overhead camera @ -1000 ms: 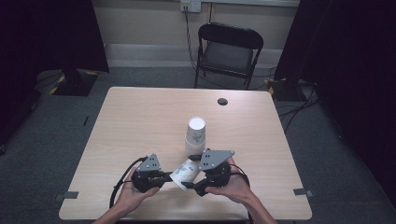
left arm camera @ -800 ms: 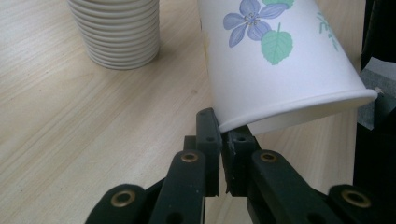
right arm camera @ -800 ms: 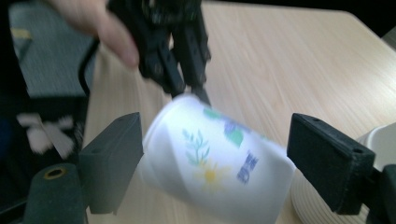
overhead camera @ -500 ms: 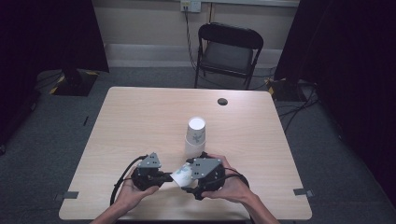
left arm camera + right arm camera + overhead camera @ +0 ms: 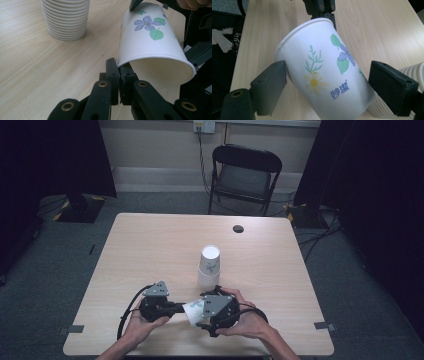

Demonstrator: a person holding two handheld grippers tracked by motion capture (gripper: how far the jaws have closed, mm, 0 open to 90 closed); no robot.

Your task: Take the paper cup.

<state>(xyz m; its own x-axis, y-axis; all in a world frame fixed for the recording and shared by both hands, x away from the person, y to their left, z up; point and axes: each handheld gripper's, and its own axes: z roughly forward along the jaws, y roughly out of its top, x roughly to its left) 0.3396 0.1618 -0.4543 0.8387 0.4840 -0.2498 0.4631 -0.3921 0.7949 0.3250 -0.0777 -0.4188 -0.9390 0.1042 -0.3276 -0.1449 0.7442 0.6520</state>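
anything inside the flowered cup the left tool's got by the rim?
The left gripper view looks into the mouth of the flowered paper cup: plain white inner wall, nothing visible. The cup's bottom is out of sight, hidden by its own wall. The left tool pinches the rim.

Your right gripper (image 5: 328, 85) has its two black jaws spread wide, at 8 and 4 o'clock, on either side of a white paper cup printed with flowers and leaves (image 5: 324, 75); the 8 o'clock jaw sits against the cup's wall. The cup lies tilted, rim toward 11 o'clock. At 12 o'clock your left gripper (image 5: 329, 17) pinches that rim. A ribbed white stack of paper cups (image 5: 412, 72) stands at 4 o'clock on the light wooden desk (image 5: 382, 32).
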